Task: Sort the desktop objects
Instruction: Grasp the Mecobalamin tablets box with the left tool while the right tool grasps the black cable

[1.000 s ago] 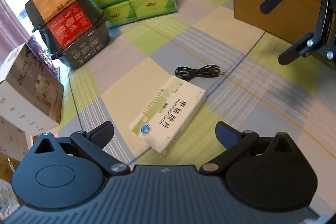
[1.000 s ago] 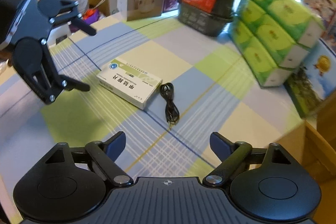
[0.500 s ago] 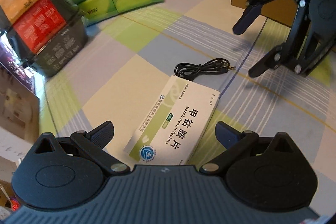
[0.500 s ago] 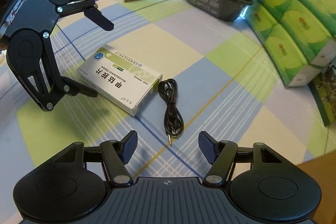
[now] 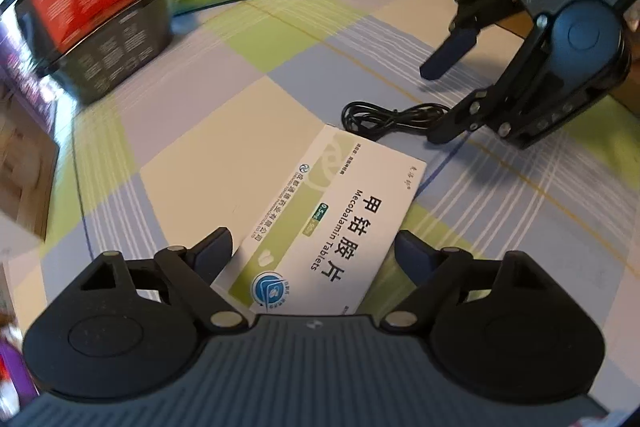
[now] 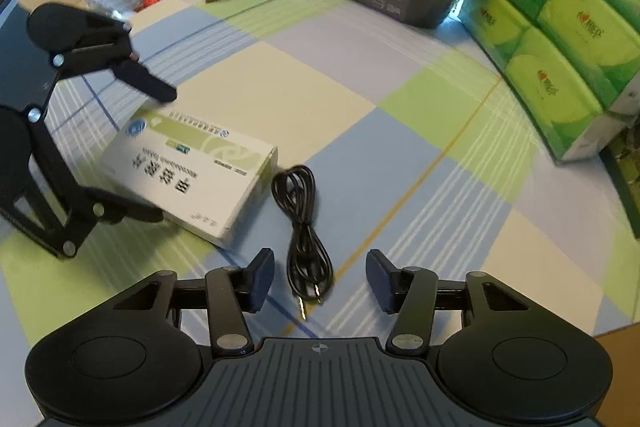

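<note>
**Two claws, two very different things to grip**

The tablet box point(image 5: 332, 215) lies flat on the checked cloth of the worktop point(image 5: 208, 147), its near end between the spread fingers of the left claw point(image 5: 313, 250). In the left wrist view neither finger clearly touches the card; the fingers sit just beside its long edges. In the right wrist view the same left claw point(image 6: 160, 155) straddles the far end of the box, one finger above it and one low at the side nearest that camera.

The box looks light, stiff and thin-walled. It should lift easily if pinched across its narrow width, flat against the long side faces, but a hard squeeze would probably dent the card. Its printed faces look smooth, so a grip taken at the very end may let it swing or slip; a hold nearer the middle looks safer.

The black cable point(image 6: 302, 223) lies coiled in a loose loop just beside the box, not touching it as far as can be told. The right claw point(image 6: 320, 281) is spread open with the plug end of the cable between its fingers. The cable is limp and light, and its loops will likely sag and unwind when raised. Closing over the bunched strands, rather than a single strand or the plug tip, should carry the whole coil together.
</note>
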The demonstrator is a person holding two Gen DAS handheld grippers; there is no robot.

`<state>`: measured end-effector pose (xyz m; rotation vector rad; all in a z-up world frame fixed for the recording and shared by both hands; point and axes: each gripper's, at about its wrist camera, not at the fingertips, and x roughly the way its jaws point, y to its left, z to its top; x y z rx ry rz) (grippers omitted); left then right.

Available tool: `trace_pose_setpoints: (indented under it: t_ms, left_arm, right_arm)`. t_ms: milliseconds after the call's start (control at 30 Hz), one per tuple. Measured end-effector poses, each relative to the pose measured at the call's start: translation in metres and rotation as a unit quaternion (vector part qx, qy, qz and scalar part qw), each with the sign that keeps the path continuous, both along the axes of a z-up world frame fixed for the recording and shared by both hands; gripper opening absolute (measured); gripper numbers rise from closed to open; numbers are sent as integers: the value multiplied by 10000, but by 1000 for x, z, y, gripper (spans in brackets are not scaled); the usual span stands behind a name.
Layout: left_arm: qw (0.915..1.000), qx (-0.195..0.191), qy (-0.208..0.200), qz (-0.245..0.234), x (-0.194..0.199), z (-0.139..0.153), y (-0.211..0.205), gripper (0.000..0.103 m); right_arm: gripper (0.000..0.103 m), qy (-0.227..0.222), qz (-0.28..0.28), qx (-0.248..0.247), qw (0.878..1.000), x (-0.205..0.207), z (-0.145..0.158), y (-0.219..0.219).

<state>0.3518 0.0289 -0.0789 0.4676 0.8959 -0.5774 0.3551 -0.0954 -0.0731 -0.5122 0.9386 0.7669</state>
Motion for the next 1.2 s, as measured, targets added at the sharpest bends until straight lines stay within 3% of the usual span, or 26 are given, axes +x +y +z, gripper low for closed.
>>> trace_pose_setpoints:
  t_ms: [133,300,467,667,800,1033,1200]
  left_arm:
    - [9987,-167,91,470,-1,4,2,76]
    - [9993,-60,-81,349,-5,1,-6,78]
    - [9995,-78,-78,312,-3,-5,-11,81]
    - [9983,-92,225,534,-14,-6,-20,70]
    - [9941,-279,436,952,-42,-3,-29,68]
    - [9798,-602,740,1756,-120,0,-52,67]
    - [9703,-953,722,2105,-179,10,-64,67]
  right_arm:
    - [42,122,-46,176,9998,6,-4,3]
    - [23,157,-166,258,9994,7,-6,2]
    - [21,163,-360,275,9988,0,-6,-4]
    - [20,377,-865,407,9947,-19,-4,-21]
    - [20,627,-1371,495,9873,-41,-4,-38]
    - [19,1040,-2291,946,9632,-109,4,-86]
    - [19,979,-2494,1096,9572,-172,14,-113]
